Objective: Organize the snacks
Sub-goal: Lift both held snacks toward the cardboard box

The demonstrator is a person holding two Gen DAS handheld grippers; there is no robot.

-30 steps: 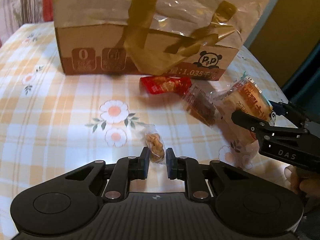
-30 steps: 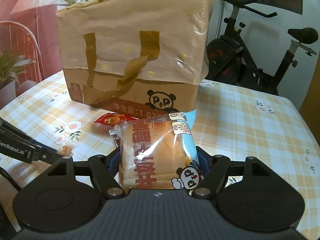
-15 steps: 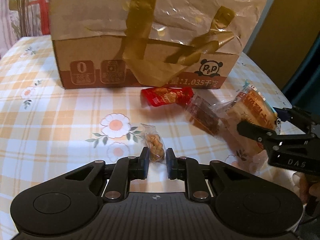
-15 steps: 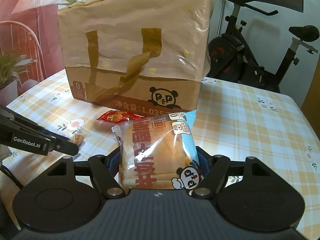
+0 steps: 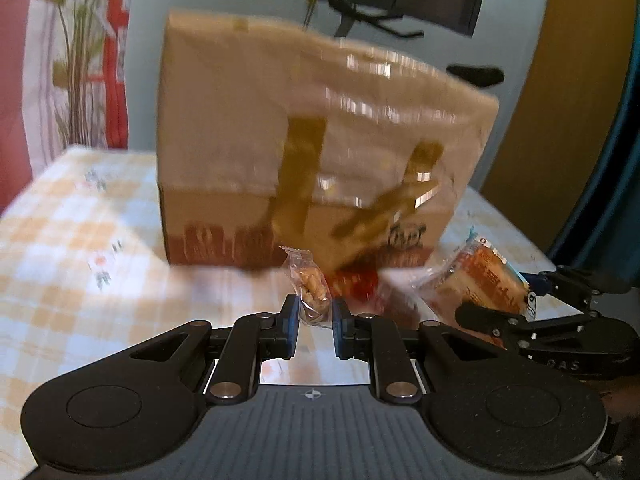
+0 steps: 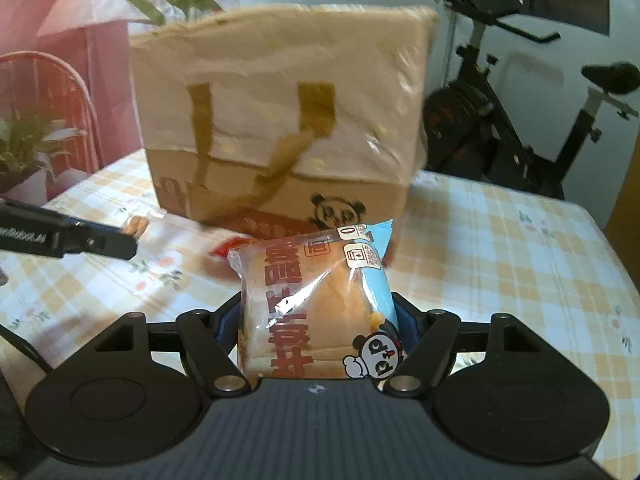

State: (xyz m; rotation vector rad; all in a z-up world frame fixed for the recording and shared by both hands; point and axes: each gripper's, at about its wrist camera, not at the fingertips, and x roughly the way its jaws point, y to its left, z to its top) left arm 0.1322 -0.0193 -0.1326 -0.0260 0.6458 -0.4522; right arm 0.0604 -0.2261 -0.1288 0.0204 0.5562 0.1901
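My left gripper is shut on a small clear packet of brown snacks and holds it above the table, in front of the brown carry box. My right gripper is shut on a wrapped bread packet with red print and a panda, also lifted; it shows at the right of the left wrist view. The box with its olive handles stands behind it. A red snack packet lies on the cloth at the box's foot. The left gripper's finger reaches in from the left.
The table has a yellow checked floral cloth. An exercise bike stands behind the table at the right. A potted plant and a red chair are at the left.
My left gripper has lifted the small snack packet off the cloth and tilted up toward the box. My right gripper has risen a little with the bread. Both views are motion-blurred.
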